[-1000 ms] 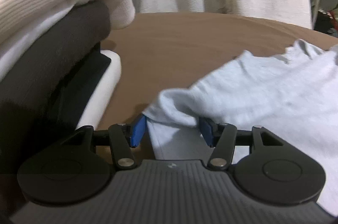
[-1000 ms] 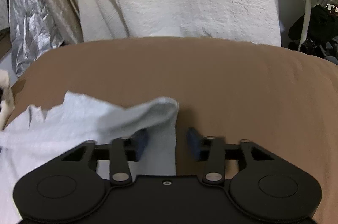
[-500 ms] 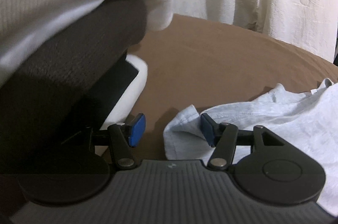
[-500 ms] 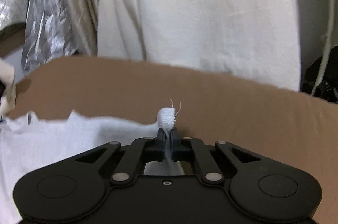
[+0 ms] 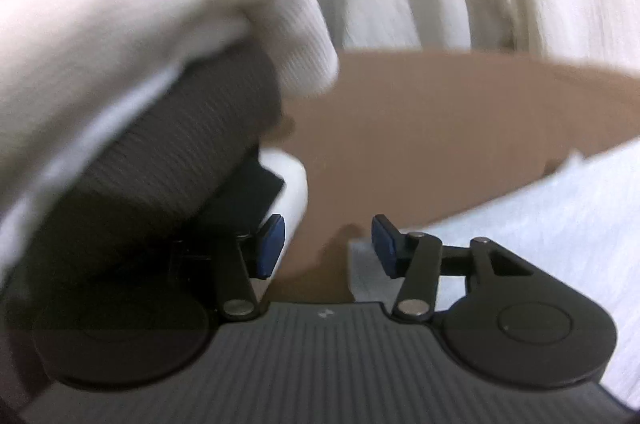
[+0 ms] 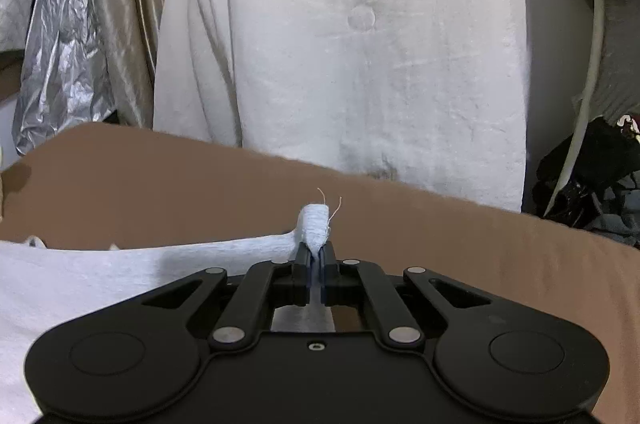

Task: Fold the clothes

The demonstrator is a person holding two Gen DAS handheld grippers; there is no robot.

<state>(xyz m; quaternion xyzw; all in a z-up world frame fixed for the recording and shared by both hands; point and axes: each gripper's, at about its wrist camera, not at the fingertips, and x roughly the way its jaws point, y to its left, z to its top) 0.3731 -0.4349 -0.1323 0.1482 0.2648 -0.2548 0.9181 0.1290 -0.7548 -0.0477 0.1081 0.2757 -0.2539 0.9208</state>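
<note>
A pale blue garment [image 6: 120,276] lies spread on the brown surface [image 6: 160,192]. My right gripper [image 6: 316,256] is shut on one of its corners, and a small tuft of cloth [image 6: 315,224] with loose threads sticks up past the pads. In the left wrist view the same garment [image 5: 540,224] fills the right side. My left gripper [image 5: 328,246] hovers at its edge with the jaws closing. The cloth's edge lies just by the right blue pad [image 5: 384,244] and only brown surface shows between the pads. Neither pad presses on the cloth.
A stack of folded clothes [image 5: 140,64], cream over dark brown, crowds the left gripper's left side. A white hanging garment [image 6: 340,44] and a silver foil sheet [image 6: 52,44] stand behind the surface. Dark bags [image 6: 592,168] sit at the far right.
The right gripper shut on the garment's corner and lifted it. The left gripper drifted left toward the folded stack; the cloth edge slid from between its pads, which narrowed slightly.
</note>
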